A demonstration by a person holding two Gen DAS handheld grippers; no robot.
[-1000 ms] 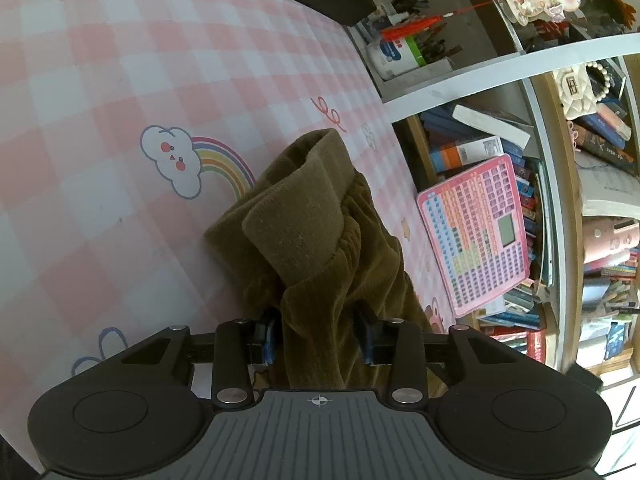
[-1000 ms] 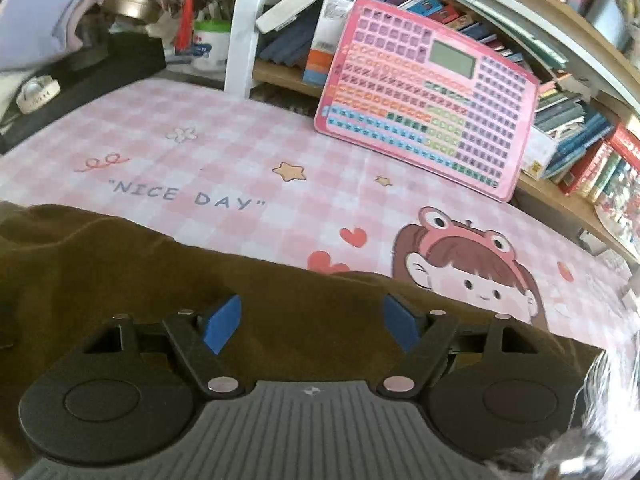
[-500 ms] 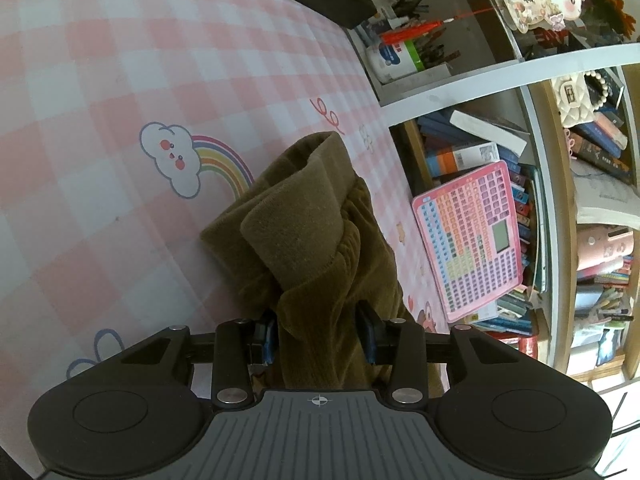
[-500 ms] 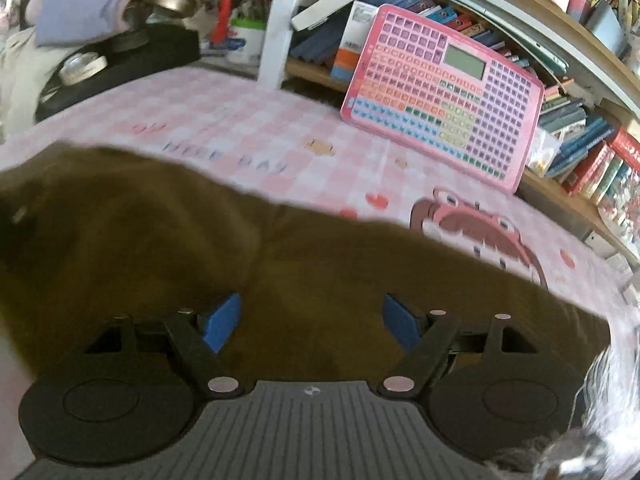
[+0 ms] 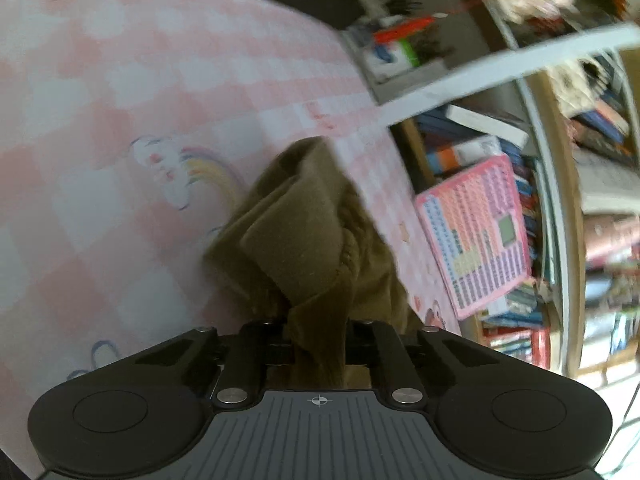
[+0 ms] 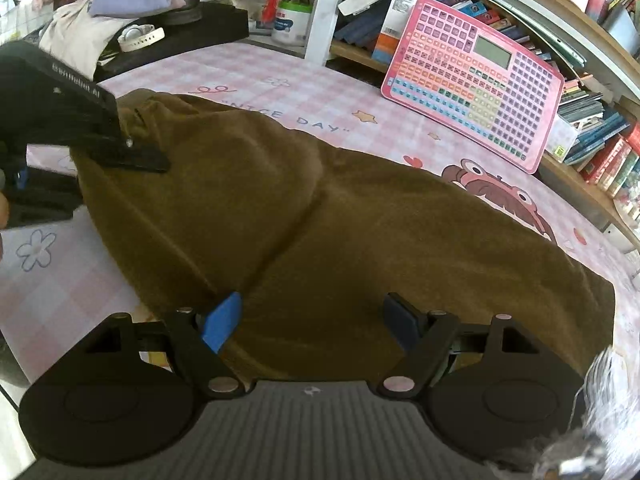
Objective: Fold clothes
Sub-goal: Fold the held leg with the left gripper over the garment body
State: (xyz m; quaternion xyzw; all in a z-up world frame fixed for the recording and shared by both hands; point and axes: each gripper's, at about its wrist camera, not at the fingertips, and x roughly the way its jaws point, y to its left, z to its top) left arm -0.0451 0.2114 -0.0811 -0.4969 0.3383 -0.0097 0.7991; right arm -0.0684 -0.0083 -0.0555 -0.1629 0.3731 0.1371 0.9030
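Note:
An olive-brown garment [image 6: 340, 220] with a gathered waistband lies spread across the pink checked tablecloth [image 6: 280, 76]. In the left wrist view one end of the garment [image 5: 304, 240] is bunched up. My left gripper [image 5: 318, 324] has its jaws closing on a fold of that cloth, and the fold is pinched between them. The left gripper [image 6: 100, 136] also shows at the garment's left end in the right wrist view. My right gripper [image 6: 312, 318] hovers open over the near edge of the garment, with cloth below its blue pads [image 6: 224, 316] but not gripped.
A pink toy keyboard [image 6: 476, 76] leans against bookshelves at the back right. A pen pot [image 6: 292, 20] and a black box bearing a watch [image 6: 140, 38] stand at the back left. A white shelf post [image 6: 324, 8] rises behind the table.
The left jaws have come together on the bunched cloth. The right gripper has slid left along the garment, so the garment's left end and the left gripper now show.

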